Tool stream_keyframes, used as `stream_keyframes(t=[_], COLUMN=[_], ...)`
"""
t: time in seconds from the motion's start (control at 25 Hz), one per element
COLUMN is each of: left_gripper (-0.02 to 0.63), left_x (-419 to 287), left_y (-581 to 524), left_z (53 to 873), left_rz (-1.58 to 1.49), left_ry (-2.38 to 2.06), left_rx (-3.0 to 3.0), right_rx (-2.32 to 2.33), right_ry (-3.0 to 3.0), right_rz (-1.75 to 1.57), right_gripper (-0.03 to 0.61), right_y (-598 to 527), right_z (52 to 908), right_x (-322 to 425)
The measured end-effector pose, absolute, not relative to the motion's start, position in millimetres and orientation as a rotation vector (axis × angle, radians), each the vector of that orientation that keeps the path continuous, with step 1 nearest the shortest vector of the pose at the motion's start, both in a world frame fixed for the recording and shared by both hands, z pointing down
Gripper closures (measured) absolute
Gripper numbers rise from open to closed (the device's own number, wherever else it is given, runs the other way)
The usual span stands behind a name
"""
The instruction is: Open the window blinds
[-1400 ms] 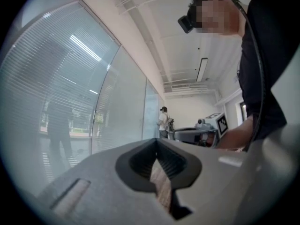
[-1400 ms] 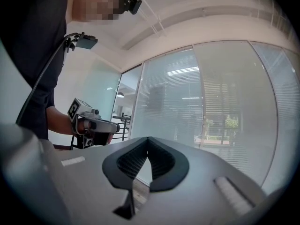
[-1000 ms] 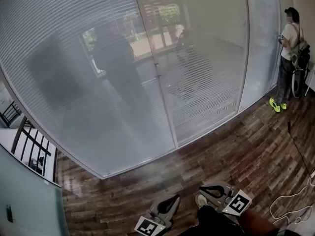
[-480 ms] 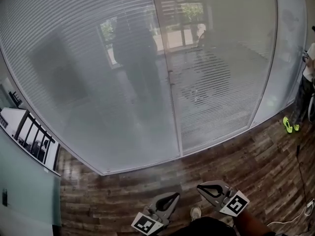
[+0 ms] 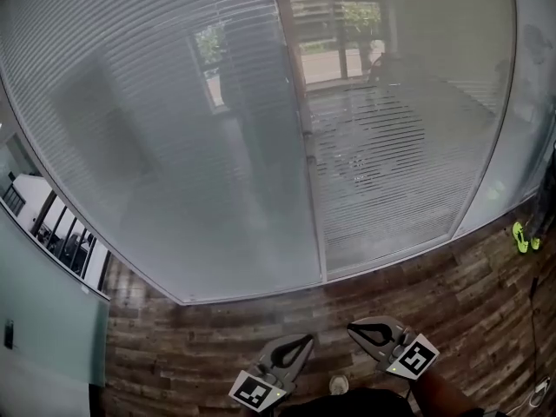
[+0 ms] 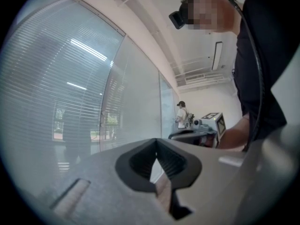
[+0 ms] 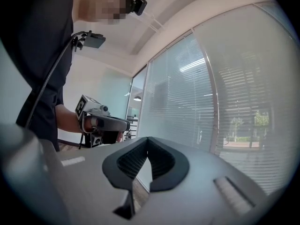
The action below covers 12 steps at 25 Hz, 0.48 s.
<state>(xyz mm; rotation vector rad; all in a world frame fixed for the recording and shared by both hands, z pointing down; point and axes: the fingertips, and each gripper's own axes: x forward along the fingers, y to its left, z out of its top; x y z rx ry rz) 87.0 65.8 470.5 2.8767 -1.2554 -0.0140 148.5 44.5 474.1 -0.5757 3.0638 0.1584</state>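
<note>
Blinds (image 5: 156,146) hang full length behind the glass wall ahead, slats level, covering every panel right down to the wooden floor (image 5: 217,337). Left of the upright frame (image 5: 311,198) they read as a pale, nearly solid sheet, while right of it a little of the outdoors shows between the slats. So the opening looks not yet started, and by my read all of it is left to do. The left gripper (image 5: 300,346) sits low in the head view, well apart from the glass, its jaws brought together with nothing between them, as its own view confirms. The right gripper (image 5: 360,328) is just beside it, also pinched closed on nothing, and it too points toward the window. No cord, wand or slider is in either gripper. There is a small fitting partway up the frame, too small to tell what it is. Whatever works these blinds must first be found and reached, I'd say. On writing there is nothing to read. The left marker cube (image 5: 254,393) and the right marker cube (image 5: 417,356) carry only black-and-white square patterns. No brand or label shows on glass or frame. Neon shoes (image 5: 521,237) of a bystander peek in at the right edge.
</note>
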Motion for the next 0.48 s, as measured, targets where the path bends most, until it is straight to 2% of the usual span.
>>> stream_keyframes(t=[0.48], left_gripper=[0.609], left_x=[102], left_y=[25], left_z=[471], left_rz=[-0.003], left_ry=[-1.245], left_rx=[2.894], right_rx=[-0.565], right_ry=[3.037], right_rz=[0.151], right_gripper=[0.574], right_y=[8], right_z=[472], right_x=[158])
